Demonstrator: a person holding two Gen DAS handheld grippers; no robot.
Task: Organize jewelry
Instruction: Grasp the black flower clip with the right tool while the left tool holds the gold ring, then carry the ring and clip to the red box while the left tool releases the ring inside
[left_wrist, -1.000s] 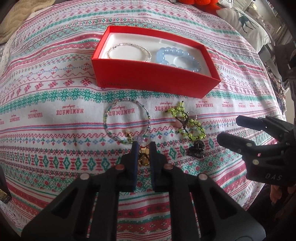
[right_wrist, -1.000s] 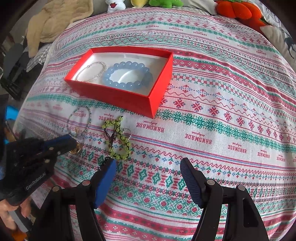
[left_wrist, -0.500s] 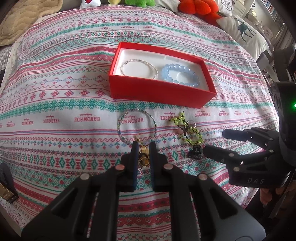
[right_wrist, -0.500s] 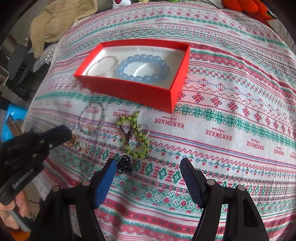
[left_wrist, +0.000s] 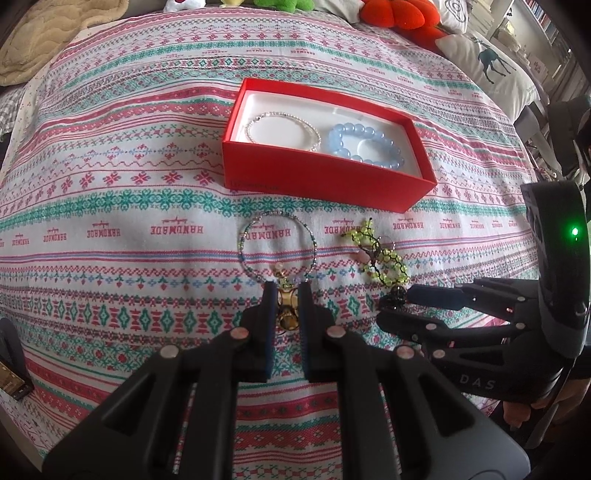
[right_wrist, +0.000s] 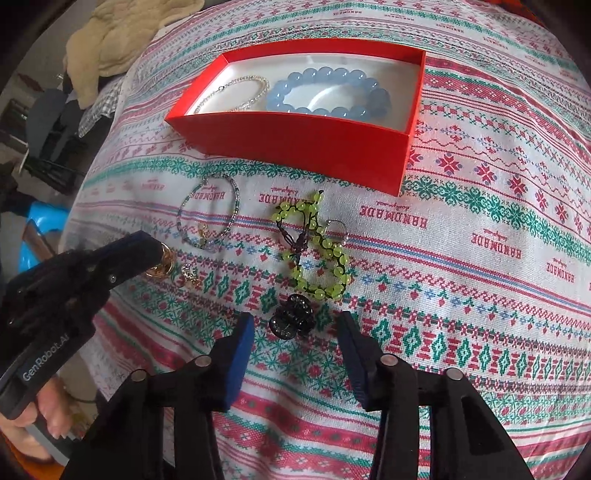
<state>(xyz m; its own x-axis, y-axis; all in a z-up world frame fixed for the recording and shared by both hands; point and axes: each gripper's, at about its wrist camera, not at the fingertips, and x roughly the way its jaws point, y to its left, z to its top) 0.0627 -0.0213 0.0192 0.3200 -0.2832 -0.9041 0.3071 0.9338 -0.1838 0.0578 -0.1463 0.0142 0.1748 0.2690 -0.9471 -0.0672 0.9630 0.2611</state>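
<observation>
Already, two bracelets sit in the red box (left_wrist: 325, 177); left claw (left_wrist: 286, 295) pinches a gold ring (left_wrist: 287, 314), right claw (right_wrist: 295, 325) spread near a black ring (right_wrist: 291, 315). Green bracelet (right_wrist: 314, 254) & thin bracelet (left_wrist: 279, 245) remain on the bed, near side of box.

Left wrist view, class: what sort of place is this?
Probably a bedroom: a patterned bedspread covers a soft surface, plush toys and a deer-print pillow line its far edge.
</observation>
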